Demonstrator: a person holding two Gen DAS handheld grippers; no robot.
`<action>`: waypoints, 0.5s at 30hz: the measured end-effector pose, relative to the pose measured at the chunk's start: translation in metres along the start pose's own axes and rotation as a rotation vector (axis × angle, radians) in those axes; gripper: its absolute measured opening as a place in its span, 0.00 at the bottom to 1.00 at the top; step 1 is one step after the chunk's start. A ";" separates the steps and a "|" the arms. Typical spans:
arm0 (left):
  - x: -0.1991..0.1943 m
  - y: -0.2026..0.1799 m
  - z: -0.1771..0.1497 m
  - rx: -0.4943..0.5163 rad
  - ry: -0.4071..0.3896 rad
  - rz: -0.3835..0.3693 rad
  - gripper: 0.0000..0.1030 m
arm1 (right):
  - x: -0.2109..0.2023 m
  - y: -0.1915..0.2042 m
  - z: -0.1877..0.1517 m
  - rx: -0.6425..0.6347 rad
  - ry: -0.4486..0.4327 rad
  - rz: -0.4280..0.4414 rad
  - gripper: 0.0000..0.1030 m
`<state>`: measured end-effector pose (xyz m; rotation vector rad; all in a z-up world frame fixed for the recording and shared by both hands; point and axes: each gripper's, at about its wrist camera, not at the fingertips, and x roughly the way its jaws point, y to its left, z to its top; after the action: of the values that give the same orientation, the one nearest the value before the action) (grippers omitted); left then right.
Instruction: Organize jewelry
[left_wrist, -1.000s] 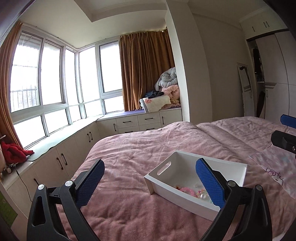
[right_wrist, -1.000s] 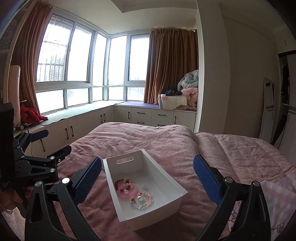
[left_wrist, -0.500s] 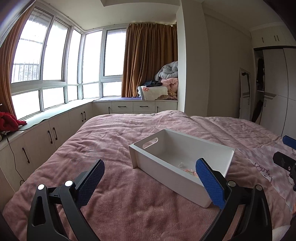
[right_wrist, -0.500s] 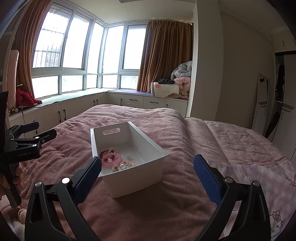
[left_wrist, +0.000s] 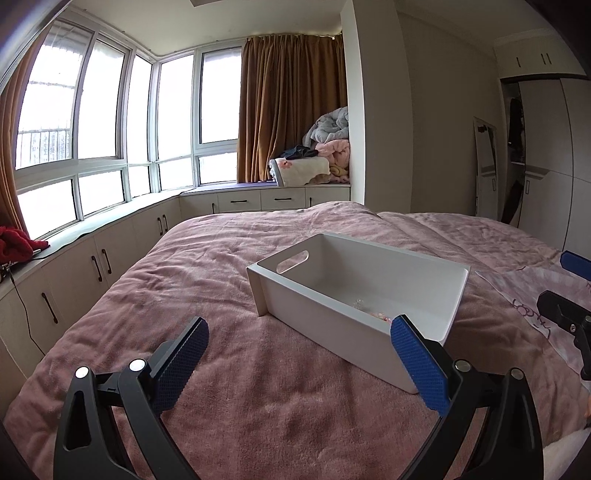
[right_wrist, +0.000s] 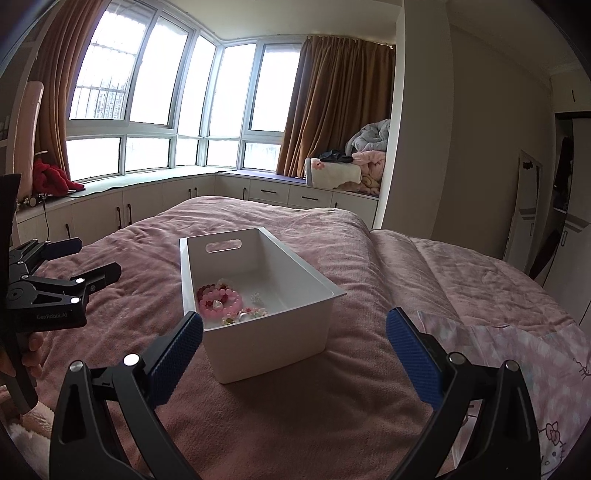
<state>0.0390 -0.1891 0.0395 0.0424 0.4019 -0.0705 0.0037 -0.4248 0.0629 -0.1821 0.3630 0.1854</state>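
A white bin (right_wrist: 280, 295) with a slot handle sits on the pink bed. It holds several bead bracelets (right_wrist: 219, 297), pink and mixed colours, and a small clear piece (right_wrist: 256, 296). In the left wrist view the bin (left_wrist: 369, 295) is ahead and right, with only a few beads (left_wrist: 380, 315) showing over its wall. My left gripper (left_wrist: 306, 360) is open and empty, low over the blanket left of the bin. My right gripper (right_wrist: 295, 350) is open and empty, just in front of the bin's near end.
The pink blanket (right_wrist: 332, 406) covers the whole bed. A patterned pink pillow (right_wrist: 535, 369) lies at the right. Window-seat cabinets (left_wrist: 110, 258) run along the left and back, with piled bedding (left_wrist: 325, 155). A wardrobe (left_wrist: 546, 166) stands at the right.
Both grippers have lowered and pulled back from the bin, so I see it more from the side. Both stay open and empty. The bin has not moved.
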 end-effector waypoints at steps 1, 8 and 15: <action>0.000 0.000 0.000 0.000 0.000 0.000 0.97 | 0.000 0.001 0.000 -0.003 0.001 0.001 0.95; -0.001 -0.001 -0.002 -0.012 0.002 -0.004 0.97 | 0.003 0.008 0.000 -0.043 0.007 0.008 0.95; -0.002 -0.002 -0.003 -0.014 0.009 -0.007 0.97 | 0.003 0.008 -0.002 -0.039 0.007 0.009 0.95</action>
<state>0.0363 -0.1904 0.0371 0.0280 0.4117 -0.0742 0.0047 -0.4174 0.0588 -0.2194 0.3672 0.2010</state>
